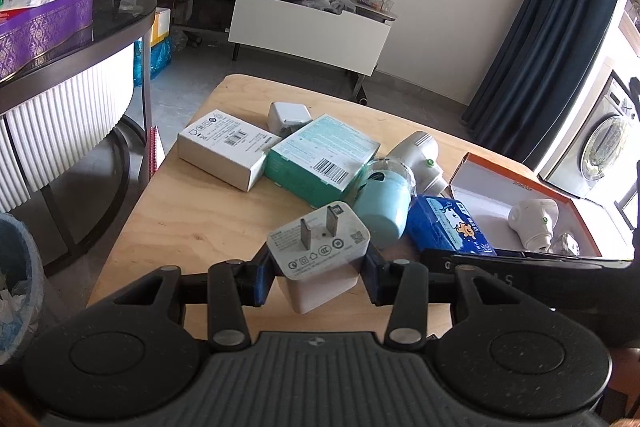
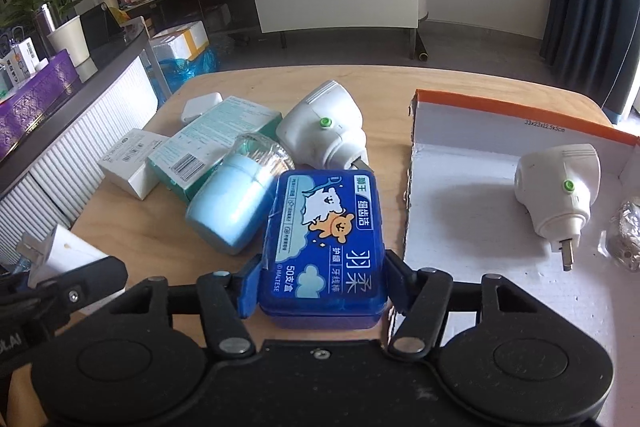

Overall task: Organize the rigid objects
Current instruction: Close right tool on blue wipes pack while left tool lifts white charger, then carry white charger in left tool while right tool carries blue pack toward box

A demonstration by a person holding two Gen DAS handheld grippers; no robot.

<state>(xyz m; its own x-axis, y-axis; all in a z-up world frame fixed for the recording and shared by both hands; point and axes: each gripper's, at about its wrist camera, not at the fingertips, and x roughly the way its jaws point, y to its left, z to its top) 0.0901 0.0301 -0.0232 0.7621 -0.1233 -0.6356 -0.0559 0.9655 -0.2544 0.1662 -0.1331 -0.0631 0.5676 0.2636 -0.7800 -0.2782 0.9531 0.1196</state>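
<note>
My left gripper [image 1: 318, 277] is shut on a white plug charger [image 1: 320, 259], prongs up, held above the wooden table [image 1: 192, 219]. My right gripper [image 2: 320, 283] is shut on a blue dental-floss box [image 2: 324, 247], just left of the orange-rimmed cardboard box [image 2: 472, 107]. That box holds a white plug-in device [image 2: 556, 187] and a foil-wrapped item [image 2: 628, 235]. On the table lie a light-blue jar [image 2: 228, 211], another white plug-in device [image 2: 320, 127], a teal box [image 1: 324, 155], a white box [image 1: 228, 147] and a small white charger [image 1: 288, 117].
A dark round table with a purple box [image 1: 44, 27] stands to the left. A waste bin [image 1: 16, 287] sits at the lower left on the floor. A white TV cabinet [image 1: 308, 35] and dark curtain [image 1: 540, 27] are behind.
</note>
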